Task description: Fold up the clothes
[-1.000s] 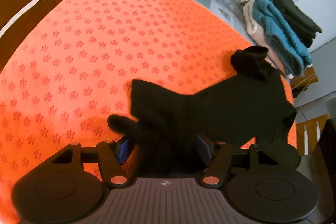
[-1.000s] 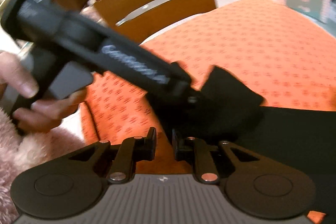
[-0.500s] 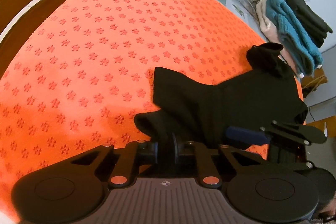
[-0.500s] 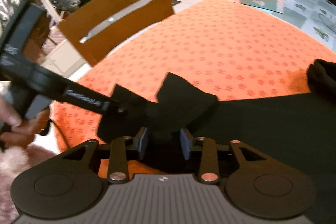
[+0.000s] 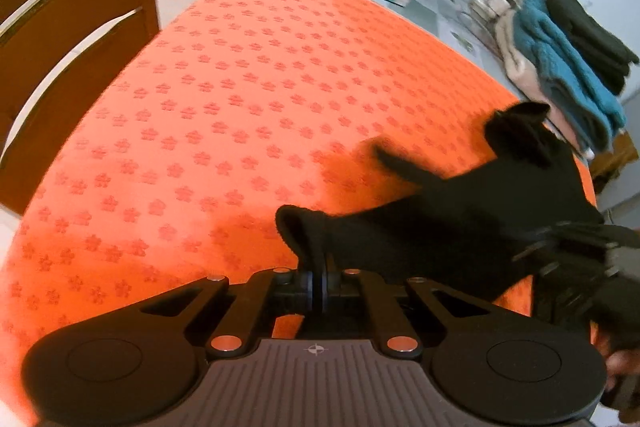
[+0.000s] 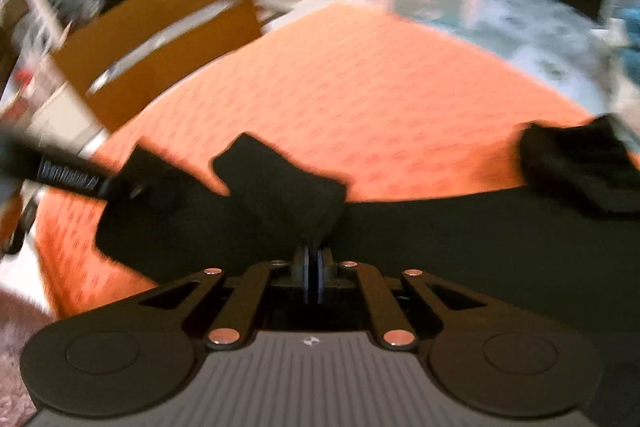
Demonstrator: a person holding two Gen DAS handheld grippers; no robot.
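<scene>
Black garment (image 5: 472, 211) is sprawled over the near right part of the orange cloth (image 5: 248, 99). Left gripper (image 5: 322, 277) pinches one edge, right gripper (image 6: 313, 269) pinches another bit.

One black garment (image 5: 472, 211), two grippers (image 5: 322, 281), one chair (image 5: 72, 39)

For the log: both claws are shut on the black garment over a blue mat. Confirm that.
Not quite: the mat is orange, not blue, as the left wrist view shows. Both the left claw and right claw are shut on the black garment.
</scene>
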